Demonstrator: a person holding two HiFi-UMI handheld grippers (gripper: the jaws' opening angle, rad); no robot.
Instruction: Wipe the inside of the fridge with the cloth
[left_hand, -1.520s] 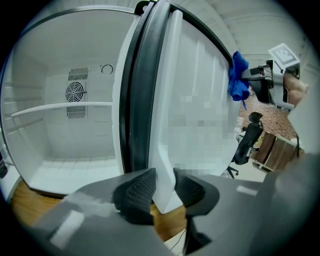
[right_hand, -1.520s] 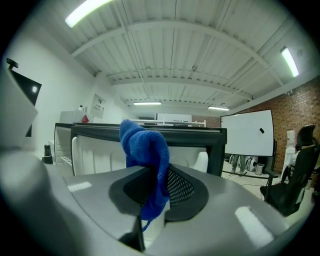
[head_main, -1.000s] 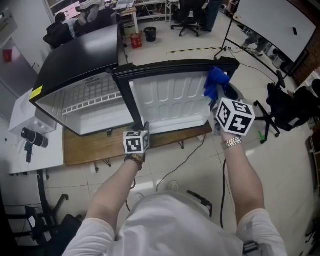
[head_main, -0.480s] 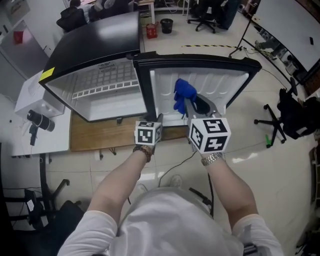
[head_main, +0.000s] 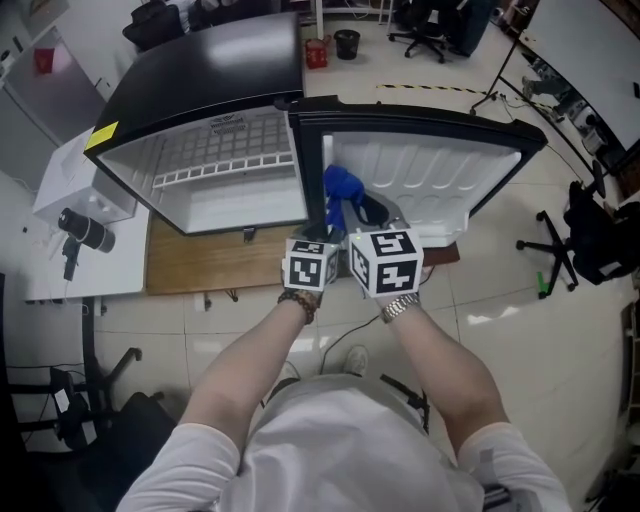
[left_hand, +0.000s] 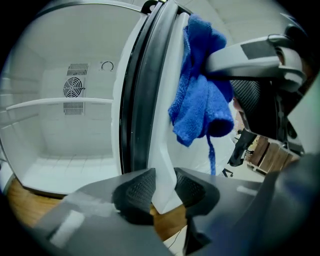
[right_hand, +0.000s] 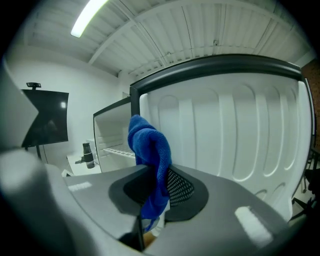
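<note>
One fridge (head_main: 200, 100): black cabinet with its door (head_main: 440, 175) swung wide; the white inside shows a wire shelf (head_main: 230, 165) and a fan grille (left_hand: 73, 88) on the back wall.
Cloth: blue cloth (right_hand: 150, 142), bunched and clenched in the right gripper's (right_hand: 159, 187) fingers, hangs just before the door's ribbed inner liner, outside the cabinet.
Left gripper (left_hand: 162, 187): fingers clamped on the door's white inner edge.
Surface: fridge stands on a low wooden counter (head_main: 200, 270); the white counter (head_main: 110, 270) beside it carries a black cylindrical device (head_main: 82, 232).
Room: pale tiled floor (head_main: 520, 330), with office chairs (head_main: 425, 25) and a black bin (head_main: 347, 42) beyond.
Hard to see: in the head view the marker cubes cover both sets of fingers; the device's kind cannot be told.
</note>
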